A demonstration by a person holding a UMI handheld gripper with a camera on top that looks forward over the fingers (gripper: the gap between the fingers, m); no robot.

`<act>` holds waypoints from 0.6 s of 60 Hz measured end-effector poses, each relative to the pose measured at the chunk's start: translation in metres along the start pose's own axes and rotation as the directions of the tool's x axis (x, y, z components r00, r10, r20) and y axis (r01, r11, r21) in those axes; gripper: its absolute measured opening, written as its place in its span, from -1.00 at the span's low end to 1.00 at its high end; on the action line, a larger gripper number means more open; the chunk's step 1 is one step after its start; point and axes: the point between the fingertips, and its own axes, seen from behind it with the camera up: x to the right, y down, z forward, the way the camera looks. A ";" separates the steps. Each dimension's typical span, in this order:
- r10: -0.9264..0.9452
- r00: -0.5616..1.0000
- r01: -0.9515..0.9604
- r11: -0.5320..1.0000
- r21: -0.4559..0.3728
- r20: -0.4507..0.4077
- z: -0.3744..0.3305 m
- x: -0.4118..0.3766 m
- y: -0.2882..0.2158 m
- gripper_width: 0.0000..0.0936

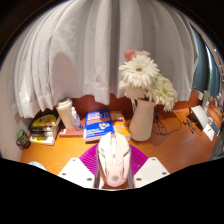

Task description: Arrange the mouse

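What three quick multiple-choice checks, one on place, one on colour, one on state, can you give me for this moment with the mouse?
1. Where is the mouse?
A. between the fingers
B. beside the vase
C. on the books

2. What colour is the mat under the mouse?
A. green
B. purple
C. black

3. How does the vase of flowers stand?
A. tipped over
B. lying on the mat
C. upright on the desk

Answers: 1 A, the white mouse sits between the two fingers of the gripper. 2 B, purple shows at both sides of the mouse. 3 C, the vase stands upright beyond the mouse, flowers on top.
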 end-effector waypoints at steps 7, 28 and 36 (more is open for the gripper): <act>0.000 0.999 -0.005 0.992 0.129 0.040 -0.051 -0.075 -0.063 -0.16; -0.080 0.975 0.075 0.997 0.028 0.207 -0.076 -0.321 0.042 -0.18; -0.121 0.964 0.151 0.982 -0.115 0.239 -0.049 -0.358 0.142 -0.18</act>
